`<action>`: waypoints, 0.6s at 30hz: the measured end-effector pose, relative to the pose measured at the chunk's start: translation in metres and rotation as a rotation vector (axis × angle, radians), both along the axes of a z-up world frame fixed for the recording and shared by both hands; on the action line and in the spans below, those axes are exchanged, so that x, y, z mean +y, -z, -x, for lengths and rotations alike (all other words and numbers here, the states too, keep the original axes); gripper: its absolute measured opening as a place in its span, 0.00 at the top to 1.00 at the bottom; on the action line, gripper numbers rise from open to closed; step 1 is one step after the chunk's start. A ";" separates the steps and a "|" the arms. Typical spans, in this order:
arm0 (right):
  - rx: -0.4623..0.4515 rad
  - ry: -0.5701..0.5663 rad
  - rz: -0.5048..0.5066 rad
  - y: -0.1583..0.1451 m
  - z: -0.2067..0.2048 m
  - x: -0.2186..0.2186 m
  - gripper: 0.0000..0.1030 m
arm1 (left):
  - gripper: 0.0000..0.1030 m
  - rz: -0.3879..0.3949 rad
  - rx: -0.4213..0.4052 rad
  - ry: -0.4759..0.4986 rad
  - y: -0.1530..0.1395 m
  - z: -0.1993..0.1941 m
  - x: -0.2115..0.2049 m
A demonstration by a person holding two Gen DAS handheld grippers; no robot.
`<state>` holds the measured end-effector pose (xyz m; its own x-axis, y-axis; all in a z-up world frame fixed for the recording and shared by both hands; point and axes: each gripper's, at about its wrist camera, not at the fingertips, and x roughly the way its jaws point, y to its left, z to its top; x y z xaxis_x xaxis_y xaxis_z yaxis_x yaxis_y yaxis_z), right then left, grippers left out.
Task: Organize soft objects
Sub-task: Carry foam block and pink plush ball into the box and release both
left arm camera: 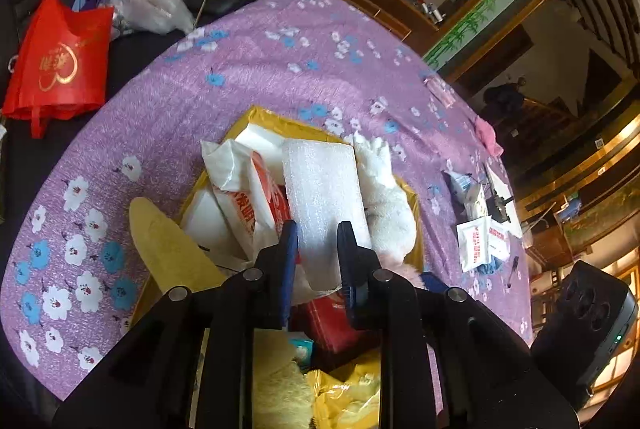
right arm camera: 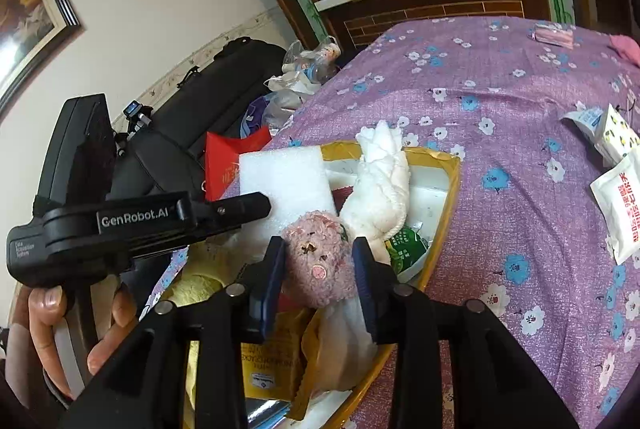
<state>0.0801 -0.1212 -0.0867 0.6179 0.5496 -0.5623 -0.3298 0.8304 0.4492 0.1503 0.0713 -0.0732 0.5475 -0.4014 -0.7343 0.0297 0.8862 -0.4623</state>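
The left gripper (left arm camera: pixel 318 241) clasps the white foam sheet (left arm camera: pixel 324 189), which leans over the stuffed yellow box (left arm camera: pixel 256 117) on the purple flowered cloth (left arm camera: pixel 280 69). At the box's three o'clock lies a white plush toy (left arm camera: pixel 384 197). The right gripper (right arm camera: pixel 318 261) stands released — its pads flank the pink plush ball (right arm camera: pixel 320 269), not pressing it — just beside that toy.

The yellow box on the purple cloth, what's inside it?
The box holds a white foam block, a white towel, a pink plush toy, a white packet with red print and a green packet. Whatever lies beneath them is covered.
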 end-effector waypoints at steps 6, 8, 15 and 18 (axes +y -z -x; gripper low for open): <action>-0.032 -0.013 -0.078 -0.011 0.016 -0.021 0.44 | 0.43 -0.061 -0.090 -0.031 -0.023 0.024 -0.007; -0.043 -0.014 -0.101 -0.016 0.021 -0.035 0.44 | 0.43 -0.082 -0.106 -0.029 -0.031 0.034 -0.015; -0.058 0.038 -0.123 -0.021 0.031 -0.103 0.44 | 0.43 -0.078 -0.195 0.058 -0.059 0.067 -0.075; -0.036 0.103 -0.147 -0.013 0.029 -0.142 0.44 | 0.43 -0.041 -0.166 0.165 -0.055 0.067 -0.114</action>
